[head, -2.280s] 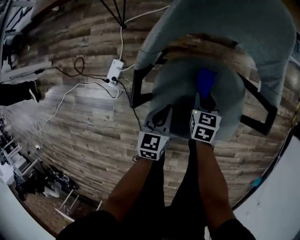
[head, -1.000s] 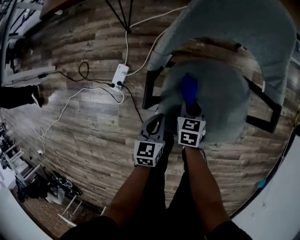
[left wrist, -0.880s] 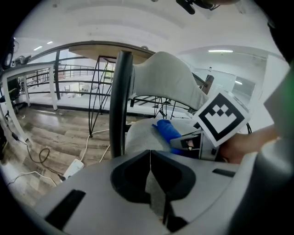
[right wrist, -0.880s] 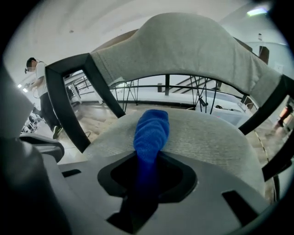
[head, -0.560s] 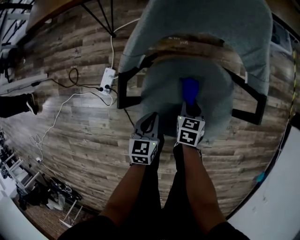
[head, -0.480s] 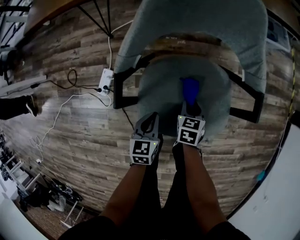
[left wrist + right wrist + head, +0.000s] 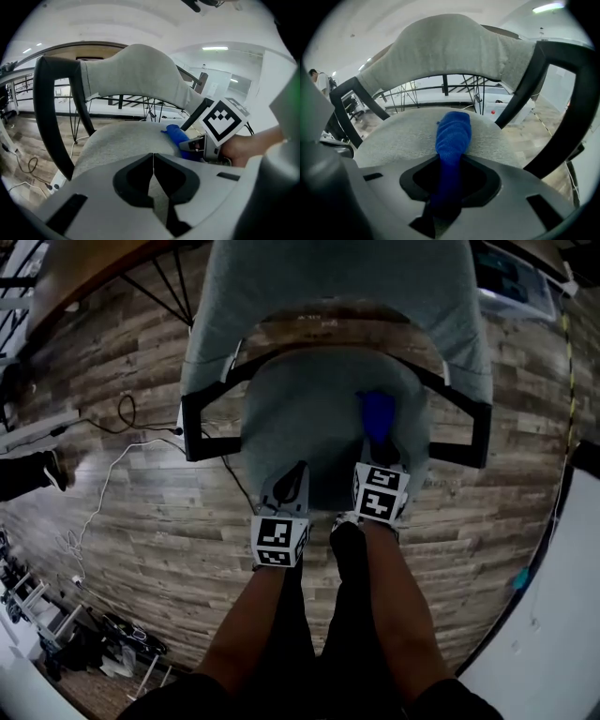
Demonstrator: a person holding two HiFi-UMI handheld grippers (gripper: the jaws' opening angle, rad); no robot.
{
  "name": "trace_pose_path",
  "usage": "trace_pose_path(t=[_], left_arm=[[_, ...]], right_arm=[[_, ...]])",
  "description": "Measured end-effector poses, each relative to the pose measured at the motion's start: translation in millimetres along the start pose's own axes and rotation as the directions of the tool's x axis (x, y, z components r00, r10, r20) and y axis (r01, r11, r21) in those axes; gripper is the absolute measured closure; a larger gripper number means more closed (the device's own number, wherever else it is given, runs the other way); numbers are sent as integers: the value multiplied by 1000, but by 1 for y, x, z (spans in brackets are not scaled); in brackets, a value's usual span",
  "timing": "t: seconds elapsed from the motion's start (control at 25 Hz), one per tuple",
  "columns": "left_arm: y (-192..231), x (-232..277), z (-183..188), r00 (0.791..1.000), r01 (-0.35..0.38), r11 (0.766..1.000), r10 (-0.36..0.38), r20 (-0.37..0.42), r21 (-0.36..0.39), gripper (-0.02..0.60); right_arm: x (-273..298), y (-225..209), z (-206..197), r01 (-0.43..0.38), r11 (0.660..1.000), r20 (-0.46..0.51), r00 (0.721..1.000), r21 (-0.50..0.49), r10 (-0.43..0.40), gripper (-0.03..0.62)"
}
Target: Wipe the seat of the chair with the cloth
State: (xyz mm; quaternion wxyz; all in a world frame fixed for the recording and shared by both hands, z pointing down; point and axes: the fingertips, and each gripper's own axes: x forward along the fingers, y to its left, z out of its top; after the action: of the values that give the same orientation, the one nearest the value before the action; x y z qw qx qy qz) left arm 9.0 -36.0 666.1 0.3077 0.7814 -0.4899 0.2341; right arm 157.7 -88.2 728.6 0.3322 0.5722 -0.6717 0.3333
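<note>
A grey fabric chair with black armrests stands before me; its seat (image 7: 309,418) fills the middle of the head view. My right gripper (image 7: 378,451) is shut on a blue cloth (image 7: 378,415), which lies stretched on the right half of the seat (image 7: 393,136). In the right gripper view the cloth (image 7: 452,136) runs from between the jaws out onto the cushion. My left gripper (image 7: 289,486) is shut with nothing in it, hovering over the seat's front left edge (image 7: 117,145). From the left gripper view the cloth (image 7: 178,137) and right gripper (image 7: 199,146) show to the right.
The curved backrest (image 7: 328,287) wraps behind the seat, with black armrests (image 7: 192,423) on each side. White cables (image 7: 103,474) trail over the wood floor at the left. A white wall edge (image 7: 553,615) lies at the lower right.
The chair now sits centred and closer under me. The right gripper with the blue cloth has shifted toward the seat's right side. The left gripper stays shut near the front edge.
</note>
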Motion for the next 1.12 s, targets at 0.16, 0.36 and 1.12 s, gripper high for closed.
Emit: trace_pose_path(t=[0.16, 0.36, 1.12], left_arm=[[-19, 4, -1, 1000, 11, 1000, -11, -3, 16, 572], [-37, 9, -6, 1000, 21, 1000, -21, -10, 20, 571], [-40, 3, -2, 998, -14, 1000, 15, 59, -24, 571]], right_arm=[[-4, -26, -1, 22, 1000, 5, 1000, 21, -22, 487], [-9, -56, -5, 54, 998, 9, 998, 43, -54, 487], [-22, -98, -2, 145, 989, 62, 987, 22, -146, 487]])
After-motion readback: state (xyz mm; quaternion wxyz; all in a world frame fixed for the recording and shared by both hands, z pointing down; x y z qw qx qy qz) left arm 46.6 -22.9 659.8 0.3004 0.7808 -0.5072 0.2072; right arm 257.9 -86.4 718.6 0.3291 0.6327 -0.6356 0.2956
